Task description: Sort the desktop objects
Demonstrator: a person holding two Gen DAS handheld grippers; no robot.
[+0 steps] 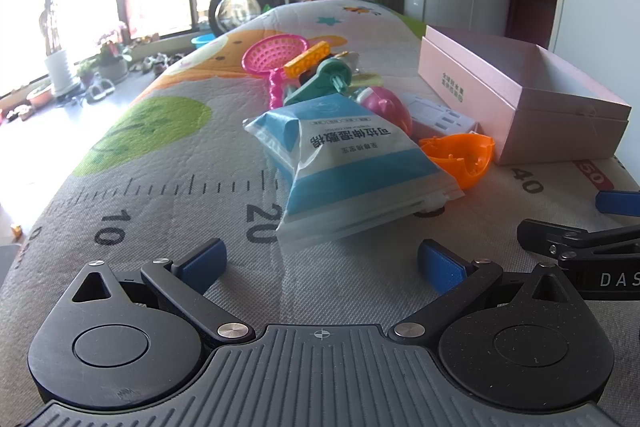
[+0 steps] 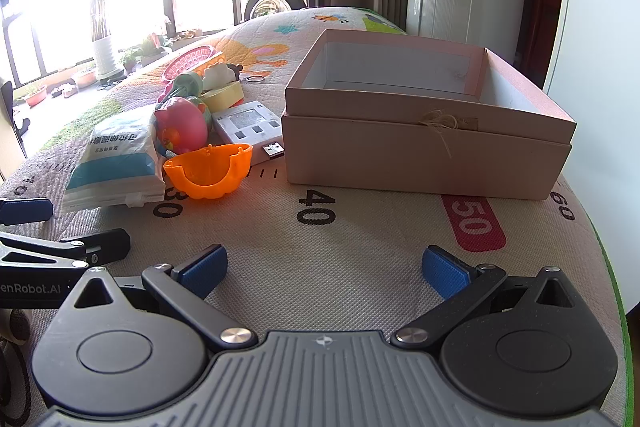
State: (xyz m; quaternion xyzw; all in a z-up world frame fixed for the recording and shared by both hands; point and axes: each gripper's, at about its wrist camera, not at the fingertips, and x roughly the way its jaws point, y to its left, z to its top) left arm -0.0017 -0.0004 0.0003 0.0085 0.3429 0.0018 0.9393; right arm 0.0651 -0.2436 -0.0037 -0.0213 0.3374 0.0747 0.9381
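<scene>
Both grippers hang over the mat with jaws spread wide and nothing between them: my left gripper [image 1: 322, 259] faces the clutter, my right gripper [image 2: 324, 265] faces the pink box [image 2: 424, 151]. I judge the step in hand to be the first pick, with the box as the likely bin. To do it well I would take the nearest loose piece first, the blue-and-white packet [image 1: 352, 163], closing across its narrow sealed end and not its puffy middle, and keep the two grippers from crossing. The packet lies just ahead of the left fingers, slightly right of centre. An orange shell [image 1: 460, 157] sits beyond it to the right, a pink toy [image 1: 390, 107] and a pink net [image 1: 276, 53] farther ahead. For the right gripper the box lies ahead and a little right, open top clear
</scene>
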